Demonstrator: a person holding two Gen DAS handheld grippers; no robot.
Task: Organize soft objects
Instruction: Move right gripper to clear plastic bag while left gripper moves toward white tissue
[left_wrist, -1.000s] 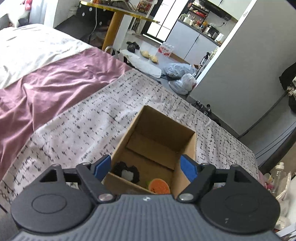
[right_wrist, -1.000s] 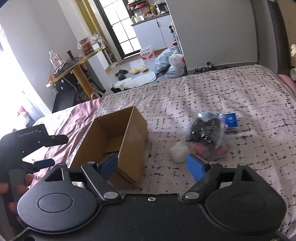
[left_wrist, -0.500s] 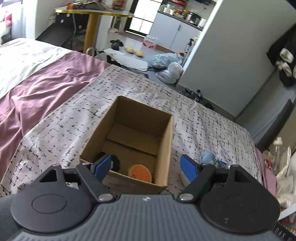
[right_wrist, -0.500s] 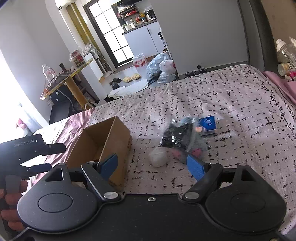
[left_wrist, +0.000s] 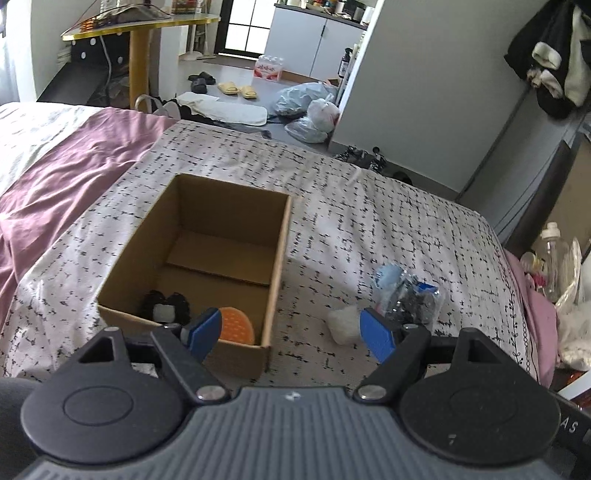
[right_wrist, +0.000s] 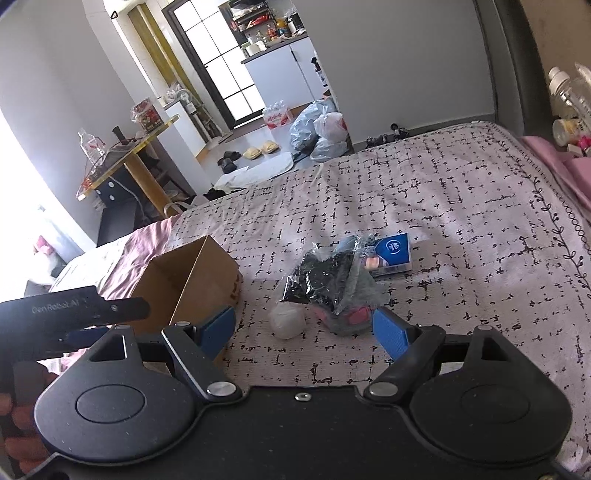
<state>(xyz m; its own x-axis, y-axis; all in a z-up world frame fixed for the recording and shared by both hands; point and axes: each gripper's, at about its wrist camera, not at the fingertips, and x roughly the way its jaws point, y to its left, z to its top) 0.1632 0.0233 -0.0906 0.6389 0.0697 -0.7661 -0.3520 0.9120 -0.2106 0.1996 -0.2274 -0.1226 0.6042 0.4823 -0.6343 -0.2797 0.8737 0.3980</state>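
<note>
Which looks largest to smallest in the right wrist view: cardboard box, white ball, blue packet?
1. cardboard box
2. blue packet
3. white ball, though it sits nearer the camera, so its rank against the packet is unsure.

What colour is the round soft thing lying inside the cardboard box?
Orange round pad, in the cardboard box; seen best from the left wrist view.

Both wrist views look down over the bed (left_wrist: 369, 206), sharing the box (left_wrist: 229, 229).
</note>
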